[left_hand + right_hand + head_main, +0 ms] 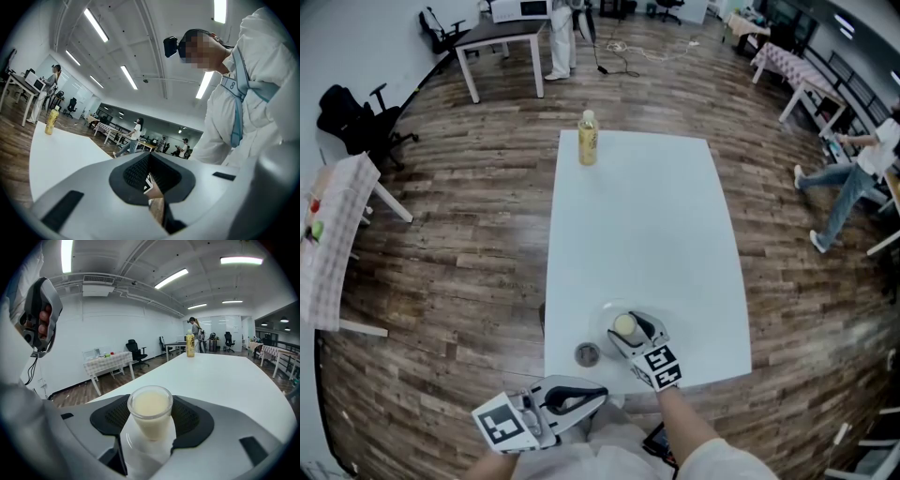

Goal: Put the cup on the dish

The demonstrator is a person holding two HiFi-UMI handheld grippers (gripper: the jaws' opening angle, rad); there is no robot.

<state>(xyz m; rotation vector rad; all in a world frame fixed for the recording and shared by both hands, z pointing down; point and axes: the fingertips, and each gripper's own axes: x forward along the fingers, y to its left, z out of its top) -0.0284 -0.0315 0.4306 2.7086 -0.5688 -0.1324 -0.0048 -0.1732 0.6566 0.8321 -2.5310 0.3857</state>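
Right tool [150, 417] grips the cup [150, 408], jaws wide. The cup seems to rest on the dish [136, 448] near the desk [225, 376] edge. Best to open gently and back straight out.

One cup [150, 411], one dish [140, 448], one bottle [588, 138]
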